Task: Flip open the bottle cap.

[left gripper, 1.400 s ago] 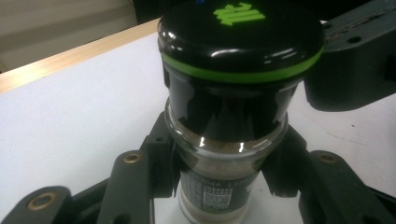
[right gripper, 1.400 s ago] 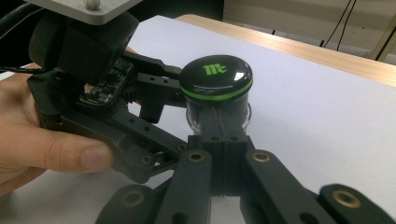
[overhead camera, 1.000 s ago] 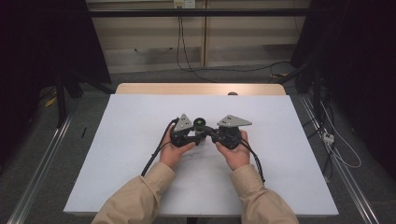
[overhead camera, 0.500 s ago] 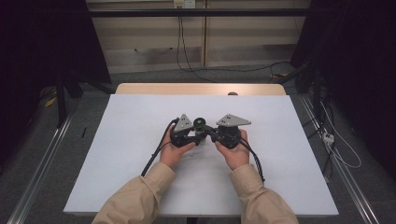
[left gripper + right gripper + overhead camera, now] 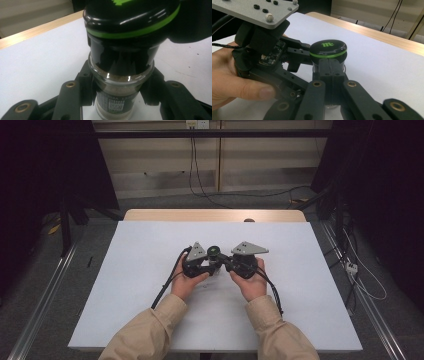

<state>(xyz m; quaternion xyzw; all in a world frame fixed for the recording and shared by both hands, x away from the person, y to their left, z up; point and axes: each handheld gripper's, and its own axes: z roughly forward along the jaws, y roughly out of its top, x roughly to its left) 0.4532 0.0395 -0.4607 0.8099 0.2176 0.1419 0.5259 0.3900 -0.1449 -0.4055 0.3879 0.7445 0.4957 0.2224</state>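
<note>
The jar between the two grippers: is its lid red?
No. In the right gripper view the jar's lid is black with a green band and green logo.

In the left gripper view the spice jar (image 5: pixel 122 75) loses its lid top and base to the frame edges; its label print is unreadably small.

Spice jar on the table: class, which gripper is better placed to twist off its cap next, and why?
Right, probably. The left gripper already clamps the jar by its glass body, steadying it. The right gripper sits at the height of the cap, though its jaws look shut and must open first.
</note>
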